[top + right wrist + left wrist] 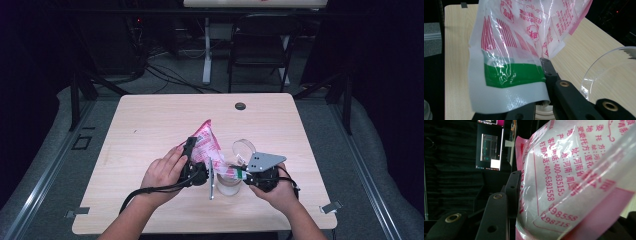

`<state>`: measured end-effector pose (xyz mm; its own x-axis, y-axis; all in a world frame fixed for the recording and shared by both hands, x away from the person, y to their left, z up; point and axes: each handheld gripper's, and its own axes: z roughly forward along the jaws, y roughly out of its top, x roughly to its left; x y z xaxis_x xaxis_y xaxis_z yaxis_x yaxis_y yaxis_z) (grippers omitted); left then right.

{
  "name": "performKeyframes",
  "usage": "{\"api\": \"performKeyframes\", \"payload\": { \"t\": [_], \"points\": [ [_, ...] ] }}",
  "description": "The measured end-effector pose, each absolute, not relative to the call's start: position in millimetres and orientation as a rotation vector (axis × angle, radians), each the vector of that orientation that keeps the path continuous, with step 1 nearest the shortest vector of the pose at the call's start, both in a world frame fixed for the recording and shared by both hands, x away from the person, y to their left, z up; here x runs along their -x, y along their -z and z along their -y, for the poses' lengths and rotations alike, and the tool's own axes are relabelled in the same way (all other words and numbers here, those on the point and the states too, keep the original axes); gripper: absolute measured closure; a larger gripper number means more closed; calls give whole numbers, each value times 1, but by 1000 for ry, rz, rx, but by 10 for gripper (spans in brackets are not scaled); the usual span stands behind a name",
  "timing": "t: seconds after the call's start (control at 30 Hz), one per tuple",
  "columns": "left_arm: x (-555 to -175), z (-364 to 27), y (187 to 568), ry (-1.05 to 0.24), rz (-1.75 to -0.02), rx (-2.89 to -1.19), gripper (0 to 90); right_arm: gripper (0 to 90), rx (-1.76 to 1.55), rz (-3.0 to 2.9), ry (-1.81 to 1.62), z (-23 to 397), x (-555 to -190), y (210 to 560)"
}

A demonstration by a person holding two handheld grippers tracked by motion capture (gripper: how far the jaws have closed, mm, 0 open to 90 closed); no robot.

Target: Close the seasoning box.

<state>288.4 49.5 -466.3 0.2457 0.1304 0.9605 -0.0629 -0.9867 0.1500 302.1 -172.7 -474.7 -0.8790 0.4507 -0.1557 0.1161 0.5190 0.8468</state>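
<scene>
A crinkly pink-and-white printed plastic pouch (pixel 207 142) is held tilted over a clear glass jar (pixel 229 184) that stands near the front edge of the light wooden table (pixel 150 120), a little right of the middle, apparently so that its contents can run down into the jar. The left gripper (pixel 192 155) has its jaws about half closed on the pouch's bulging upper body, propping it up. The right gripper (pixel 245 175) is pinched tight on the flat green-banded lower end (pixel 514 75), probably to steer that end toward the jar mouth. The left gripper view shows the rows of pink print and the swollen film, while the right gripper view shows the green stripe and a clear curved lid (pixel 609 72) beside the jaws.
</scene>
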Motion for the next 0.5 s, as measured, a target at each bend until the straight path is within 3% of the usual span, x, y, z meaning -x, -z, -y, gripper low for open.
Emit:
{"api": "performKeyframes", "payload": {
  "t": [0.5],
  "points": [
    [-289,-49,465,-1843,-52,-2344,606,900,-473,-2409,-1301,173,-303,475]
  ]
}}
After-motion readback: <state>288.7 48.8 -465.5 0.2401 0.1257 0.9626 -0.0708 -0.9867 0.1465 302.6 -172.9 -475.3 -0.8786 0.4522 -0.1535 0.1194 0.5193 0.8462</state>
